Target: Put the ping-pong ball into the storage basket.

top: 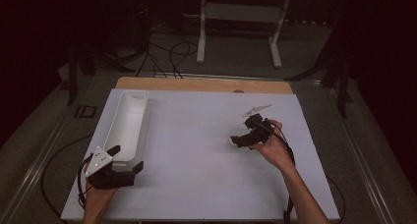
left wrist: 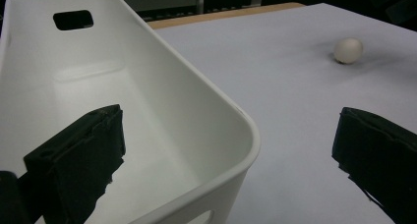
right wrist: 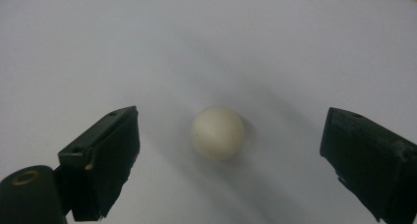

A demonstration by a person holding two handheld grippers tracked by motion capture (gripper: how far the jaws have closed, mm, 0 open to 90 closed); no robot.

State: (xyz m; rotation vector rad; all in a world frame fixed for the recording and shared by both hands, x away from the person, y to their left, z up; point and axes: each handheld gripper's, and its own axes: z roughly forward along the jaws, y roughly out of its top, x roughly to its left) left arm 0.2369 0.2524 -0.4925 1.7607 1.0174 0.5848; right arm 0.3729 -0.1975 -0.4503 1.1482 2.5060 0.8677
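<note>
A small cream ball (right wrist: 217,132) lies on the white table top (top: 196,180). My right gripper (right wrist: 236,133) is open, one jaw on each side of the ball without touching it. From above, the right gripper (top: 241,138) sits right of the table's middle and covers most of the ball (top: 231,140). A long white bin (top: 129,123) stands along the table's left side. My left gripper (top: 126,158) is open at the bin's near end. One of its jaws is inside the bin (left wrist: 147,111) and the other outside over the table. The ball (left wrist: 348,50) shows far off.
A wooden strip (top: 204,84) runs along the table's far edge. Beyond it on the floor are a white metal stand (top: 238,17), loose cables (top: 167,54) and dark tripod legs (top: 339,71). Bare table top lies between the two grippers.
</note>
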